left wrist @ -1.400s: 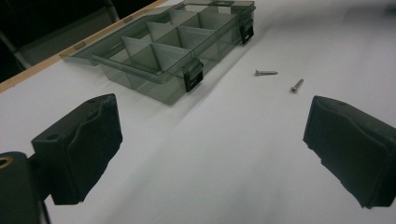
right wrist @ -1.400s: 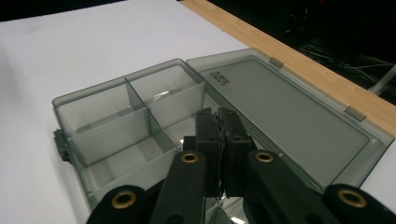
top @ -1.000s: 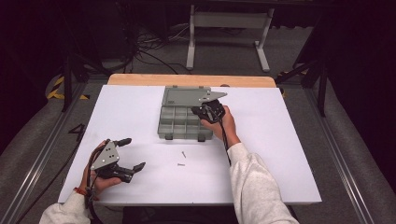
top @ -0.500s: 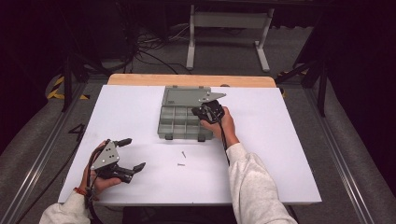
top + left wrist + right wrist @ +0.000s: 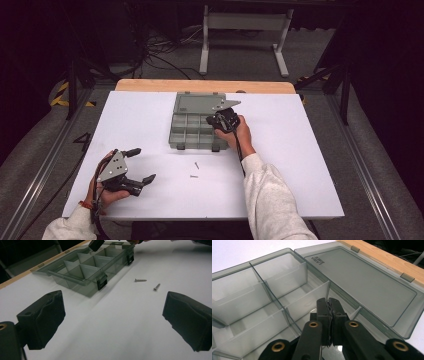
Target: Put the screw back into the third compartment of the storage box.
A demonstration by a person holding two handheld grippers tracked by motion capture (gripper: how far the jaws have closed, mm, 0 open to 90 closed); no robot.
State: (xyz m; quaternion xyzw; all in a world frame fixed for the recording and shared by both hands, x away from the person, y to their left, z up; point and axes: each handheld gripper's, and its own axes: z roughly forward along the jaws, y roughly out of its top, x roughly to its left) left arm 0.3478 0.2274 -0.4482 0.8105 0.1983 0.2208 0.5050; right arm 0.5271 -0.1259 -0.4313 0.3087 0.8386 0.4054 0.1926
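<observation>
Right gripper (image 5: 328, 305): jaws pressed together, nothing visibly held, poised over organiser box (image 5: 187, 131) at table centre. Left gripper (image 5: 137, 167): jaws wide apart, empty. Two screws (image 5: 195, 170) lay between, just before the box, nearer the right hand.
</observation>
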